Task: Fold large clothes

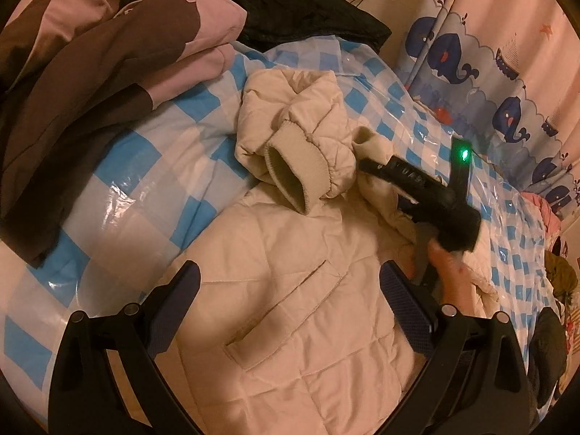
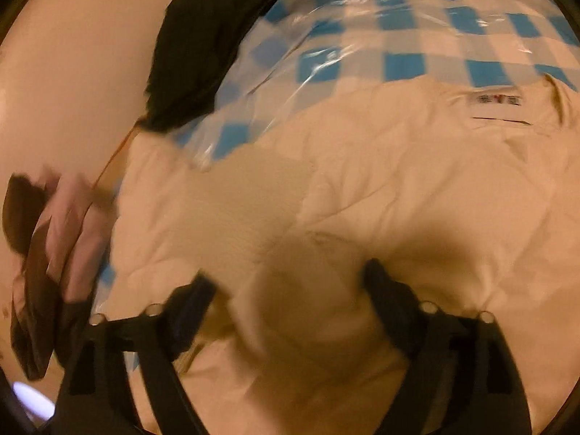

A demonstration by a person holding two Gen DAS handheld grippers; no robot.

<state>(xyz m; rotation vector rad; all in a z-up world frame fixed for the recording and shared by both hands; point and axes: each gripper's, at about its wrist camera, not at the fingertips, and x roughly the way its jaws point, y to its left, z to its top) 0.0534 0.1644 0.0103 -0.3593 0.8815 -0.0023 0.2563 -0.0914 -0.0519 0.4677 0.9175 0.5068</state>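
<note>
A cream quilted jacket (image 1: 304, 304) lies on the blue-and-white checked sheet (image 1: 145, 166). One sleeve with a ribbed cuff (image 1: 290, 170) is folded over its body. My left gripper (image 1: 290, 282) is open just above the jacket's pocket area, holding nothing. My right gripper shows in the left wrist view (image 1: 366, 166) at the jacket's far right edge, its tips against cream fabric. In the blurred right wrist view the right gripper (image 2: 290, 272) hovers over the jacket (image 2: 398, 181) with its jaws apart and a fold of cream fabric between them; whether they grip it is unclear.
A folded pink and brown garment (image 1: 108, 54) lies at the left. A black garment (image 1: 308, 11) lies at the bed's far end by the wall. A whale-print curtain (image 1: 507, 72) hangs at the right. More clothes (image 1: 558, 290) lie at the right edge.
</note>
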